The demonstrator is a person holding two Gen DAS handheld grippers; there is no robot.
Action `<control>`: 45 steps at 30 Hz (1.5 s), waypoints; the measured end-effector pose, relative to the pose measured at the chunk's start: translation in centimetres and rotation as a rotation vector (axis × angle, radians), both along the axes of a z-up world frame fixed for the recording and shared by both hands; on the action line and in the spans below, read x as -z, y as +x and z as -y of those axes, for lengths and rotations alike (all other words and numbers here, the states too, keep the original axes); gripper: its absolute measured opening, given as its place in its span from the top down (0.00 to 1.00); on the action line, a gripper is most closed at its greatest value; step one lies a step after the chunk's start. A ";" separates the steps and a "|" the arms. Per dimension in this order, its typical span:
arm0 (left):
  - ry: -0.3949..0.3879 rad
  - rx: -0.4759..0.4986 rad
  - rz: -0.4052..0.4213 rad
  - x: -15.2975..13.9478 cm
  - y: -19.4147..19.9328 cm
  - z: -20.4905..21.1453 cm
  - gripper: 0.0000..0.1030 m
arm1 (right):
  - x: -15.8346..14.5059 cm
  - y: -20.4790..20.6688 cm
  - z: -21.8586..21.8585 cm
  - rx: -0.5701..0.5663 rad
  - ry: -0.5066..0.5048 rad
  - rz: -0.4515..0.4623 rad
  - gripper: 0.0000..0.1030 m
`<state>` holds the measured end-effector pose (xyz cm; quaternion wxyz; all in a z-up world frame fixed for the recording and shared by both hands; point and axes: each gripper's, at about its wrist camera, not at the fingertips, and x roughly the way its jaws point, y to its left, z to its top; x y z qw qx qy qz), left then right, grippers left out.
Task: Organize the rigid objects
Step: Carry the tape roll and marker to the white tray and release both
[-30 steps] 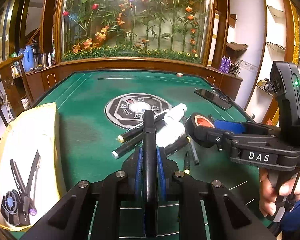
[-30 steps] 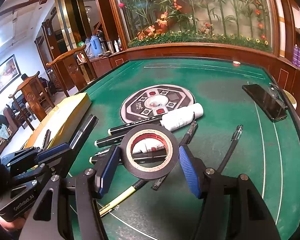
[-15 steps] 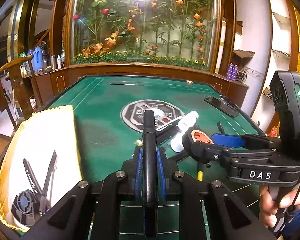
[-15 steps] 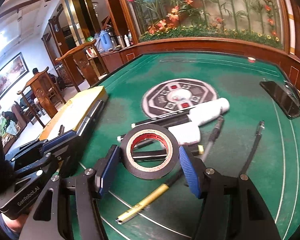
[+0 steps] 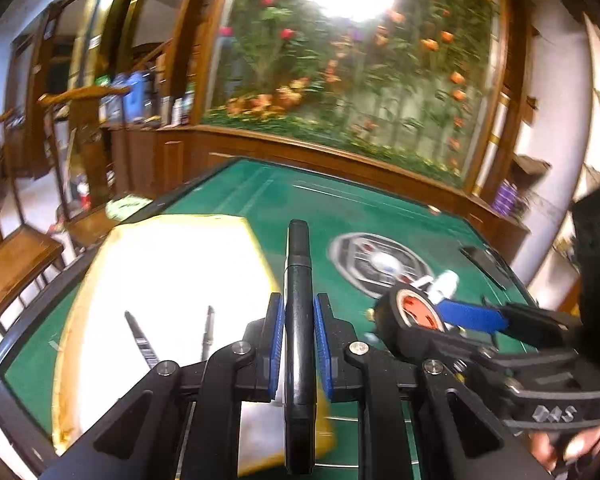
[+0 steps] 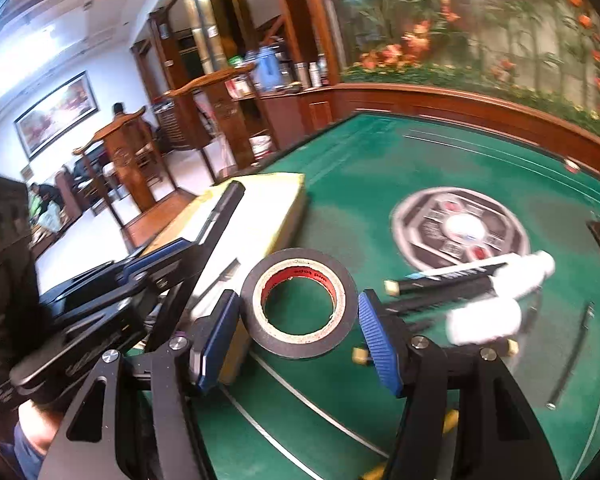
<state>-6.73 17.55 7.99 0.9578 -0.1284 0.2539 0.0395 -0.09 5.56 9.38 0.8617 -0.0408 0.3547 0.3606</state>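
My left gripper (image 5: 298, 344) is shut on a black marker (image 5: 299, 280) that points forward, held over the right edge of a yellow-rimmed white tray (image 5: 100, 280). My right gripper (image 6: 298, 316) is shut on a roll of black tape (image 6: 300, 300) with a red core, just right of the tray (image 6: 268, 216). The tape (image 5: 410, 312) and right gripper also show in the left wrist view, beside my left gripper. Two pens (image 5: 144, 340) lie in the tray. Black markers (image 6: 440, 280) and white bottles (image 6: 488, 320) lie on the green table (image 6: 380, 160).
A round grey mahjong centre panel (image 6: 460, 228) sits mid-table. A black phone (image 5: 484, 264) lies at the right edge. Thin pens (image 6: 572, 360) lie near the front right. Wooden chairs (image 5: 16, 260) stand left of the table. A wooden rail (image 6: 500, 108) borders the far side.
Both grippers have swung left toward the tray, each keeping its object. The tray now fills the left wrist view below the marker, and the pile of markers and bottles has shifted right.
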 end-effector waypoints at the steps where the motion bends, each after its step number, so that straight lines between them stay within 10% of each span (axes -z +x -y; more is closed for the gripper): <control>1: -0.011 -0.021 -0.004 0.2 -0.2 -0.9 0.85 | -0.1 -0.3 -1.0 -0.021 -0.003 0.004 0.41; 24: -0.155 -0.226 -0.210 6.2 0.1 -10.9 0.85 | 3.3 6.2 -20.7 -0.114 -0.217 -0.160 0.41; 40: -0.138 -0.201 -0.190 5.9 0.1 -9.9 0.85 | 5.9 8.6 -22.6 -0.076 -0.255 -0.284 0.41; 45: -0.153 -0.192 -0.183 5.6 0.0 -9.7 0.59 | 5.5 8.7 -21.4 -0.088 -0.207 -0.326 0.40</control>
